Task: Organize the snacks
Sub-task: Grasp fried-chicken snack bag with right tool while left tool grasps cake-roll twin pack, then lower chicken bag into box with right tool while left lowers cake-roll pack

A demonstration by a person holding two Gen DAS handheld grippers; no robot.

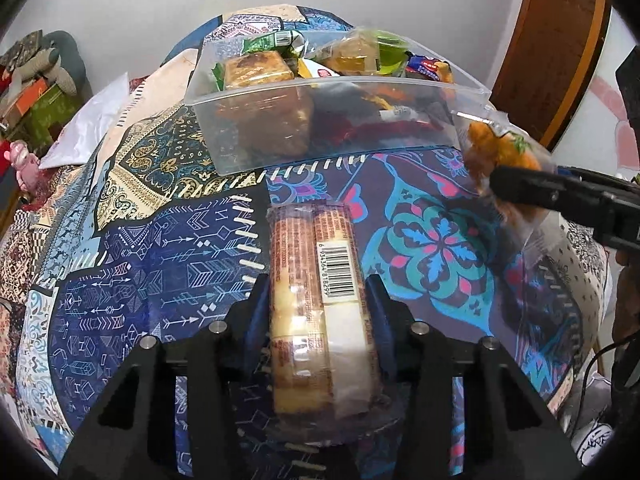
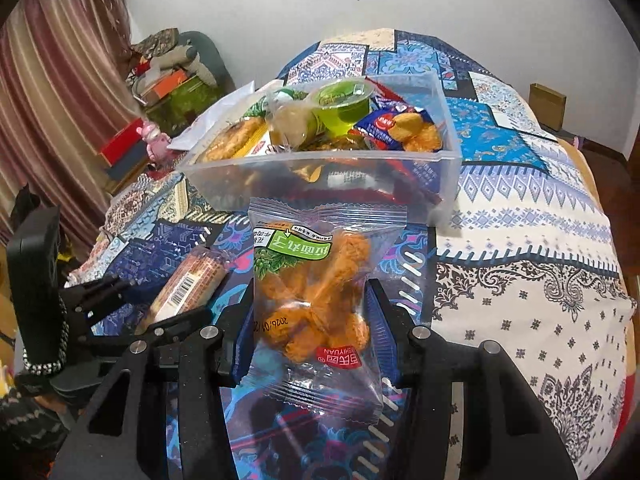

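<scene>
Your right hand-held gripper (image 2: 310, 312) pinches the orange snack bag (image 2: 316, 296), the left hand-held gripper (image 1: 316, 312) a cake roll (image 1: 320, 292); lift both clear of the far bin's (image 2: 320, 168) near wall before releasing.

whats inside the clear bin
Visible in the clear bin: green jelly cup, blue snack packet, wrapped cake. Lower layers are covered, blurred through the wall.

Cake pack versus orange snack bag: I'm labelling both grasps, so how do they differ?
The cake pack is a long, firm block with a barcode, in the left gripper. The snack bag is a loose, clear pouch of orange pieces, in the right gripper. Both are sealed, held before the bin.
</scene>
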